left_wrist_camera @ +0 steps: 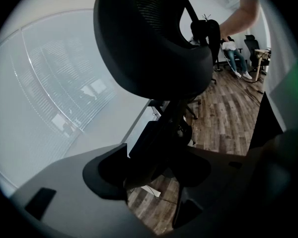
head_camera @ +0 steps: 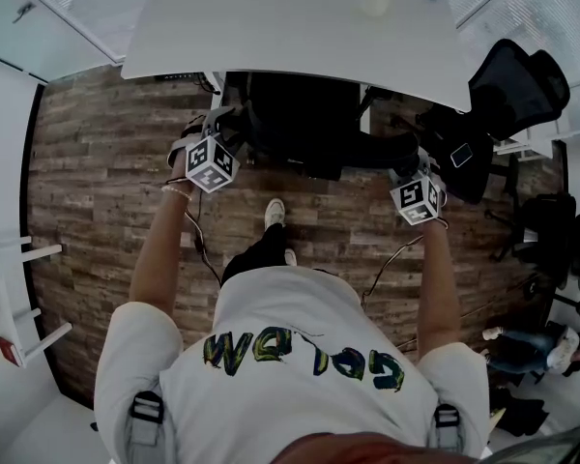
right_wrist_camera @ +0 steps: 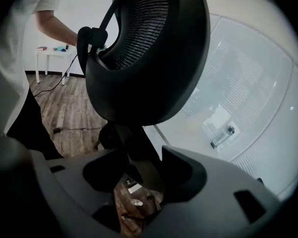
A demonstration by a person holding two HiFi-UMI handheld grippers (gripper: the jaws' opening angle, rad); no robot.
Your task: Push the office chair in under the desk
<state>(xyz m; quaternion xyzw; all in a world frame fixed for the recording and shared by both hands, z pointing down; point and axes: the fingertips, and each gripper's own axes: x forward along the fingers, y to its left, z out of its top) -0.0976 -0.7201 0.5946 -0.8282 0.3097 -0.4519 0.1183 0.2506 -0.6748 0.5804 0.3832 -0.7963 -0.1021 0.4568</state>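
A black office chair (head_camera: 309, 129) stands mostly under the white desk (head_camera: 271, 17). My left gripper (head_camera: 216, 131) is at its left side and my right gripper (head_camera: 413, 165) at its right side. In the left gripper view the mesh headrest (left_wrist_camera: 149, 38) looms above, and a black frame bar (left_wrist_camera: 159, 133) runs down between the jaws of the left gripper (left_wrist_camera: 154, 167), which close on it. In the right gripper view the headrest (right_wrist_camera: 149, 48) shows likewise, with a frame bar (right_wrist_camera: 139, 152) held in the right gripper (right_wrist_camera: 144, 175). The seat is hidden under the desk.
A second black chair (head_camera: 517, 85) stands to the right of the desk, with more dark gear (head_camera: 561, 230) beyond it. A small bottle-like object (right_wrist_camera: 221, 135) lies on the desktop. Cables (head_camera: 198, 240) trail on the wood floor. A white side table (head_camera: 10, 307) is at far left. A seated person's legs (head_camera: 522, 346) show at right.
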